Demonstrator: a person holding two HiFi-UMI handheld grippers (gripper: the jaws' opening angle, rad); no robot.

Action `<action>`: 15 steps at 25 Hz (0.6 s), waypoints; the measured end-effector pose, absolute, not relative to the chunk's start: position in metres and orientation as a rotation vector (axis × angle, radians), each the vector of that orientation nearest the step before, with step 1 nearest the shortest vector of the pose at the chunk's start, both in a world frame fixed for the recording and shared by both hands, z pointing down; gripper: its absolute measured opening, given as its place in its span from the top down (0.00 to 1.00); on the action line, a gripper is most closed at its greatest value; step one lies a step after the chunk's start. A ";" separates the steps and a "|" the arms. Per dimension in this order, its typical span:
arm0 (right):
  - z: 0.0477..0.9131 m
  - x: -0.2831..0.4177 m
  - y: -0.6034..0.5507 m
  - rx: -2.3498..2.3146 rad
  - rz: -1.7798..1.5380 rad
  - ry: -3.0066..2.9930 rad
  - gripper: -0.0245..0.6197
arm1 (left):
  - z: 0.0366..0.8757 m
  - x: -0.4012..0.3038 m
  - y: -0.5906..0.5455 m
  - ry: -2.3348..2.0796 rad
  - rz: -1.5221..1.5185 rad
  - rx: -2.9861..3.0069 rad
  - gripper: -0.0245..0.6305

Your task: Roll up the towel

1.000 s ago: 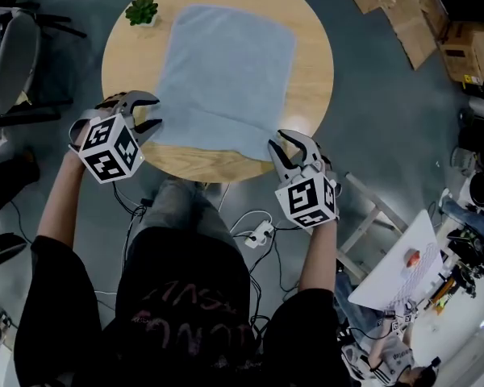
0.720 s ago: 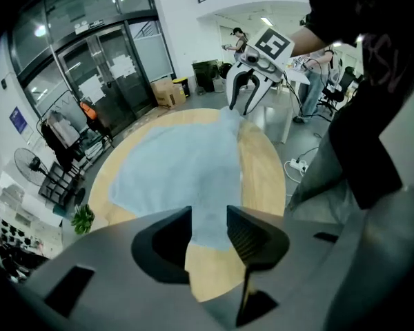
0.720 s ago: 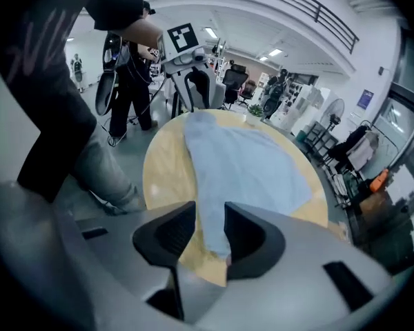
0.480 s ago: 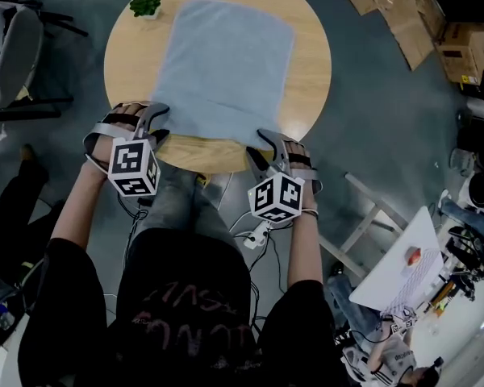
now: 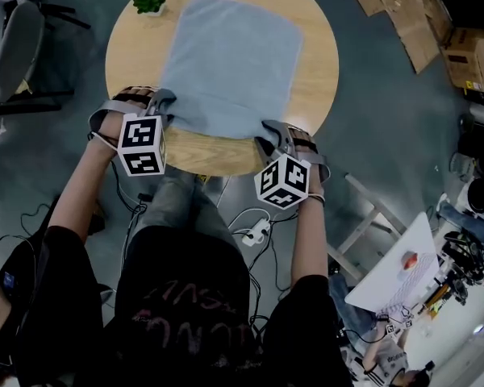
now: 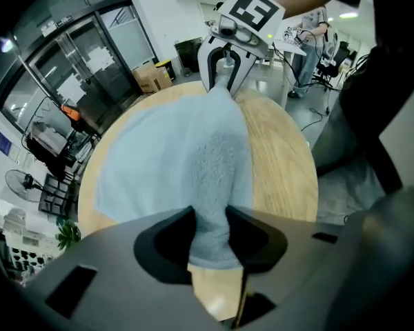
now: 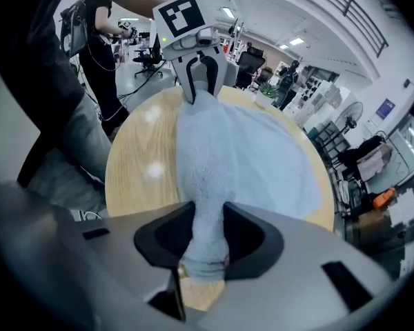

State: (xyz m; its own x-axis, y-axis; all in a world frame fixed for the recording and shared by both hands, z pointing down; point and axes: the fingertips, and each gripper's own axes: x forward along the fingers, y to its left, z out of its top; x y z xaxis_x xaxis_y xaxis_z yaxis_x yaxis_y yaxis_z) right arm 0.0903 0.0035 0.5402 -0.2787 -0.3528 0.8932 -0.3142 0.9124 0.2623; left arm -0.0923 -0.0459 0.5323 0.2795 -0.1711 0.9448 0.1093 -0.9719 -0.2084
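I have the left claw [image 5: 158,103] clamped on the near left corner of the towel [image 5: 230,63] and the right claw [image 5: 273,134] clamped on the near right corner. Both have just been closing, and the cloth is bunched between the pads in each gripper view. The towel lies flat on the round bench [image 5: 133,59], and its long axis runs straight away from me toward the far rim. The near hem spans the gap between the two claws, so I judge the roll has to go forward from here. Neither hand is nearer, since each sits on its own corner. A second ago both claws hung spread and empty just off the bench's near edge, with the hem lying undisturbed.
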 end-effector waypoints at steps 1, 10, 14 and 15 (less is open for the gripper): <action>0.538 0.090 0.005 0.485 -0.037 -1.889 0.78 | 0.530 -0.093 -0.044 0.055 -1.752 -2.325 0.76; 0.516 0.081 0.051 0.387 -0.027 -1.940 0.81 | 0.511 -0.108 0.016 -0.072 -1.803 -2.346 0.82; 0.520 0.075 0.086 0.321 0.060 -1.962 0.81 | 0.514 -0.116 0.051 -0.173 -1.864 -2.377 0.82; 0.521 0.073 0.096 0.301 0.096 -1.969 0.81 | 0.515 -0.117 0.060 -0.203 -1.880 -2.395 0.82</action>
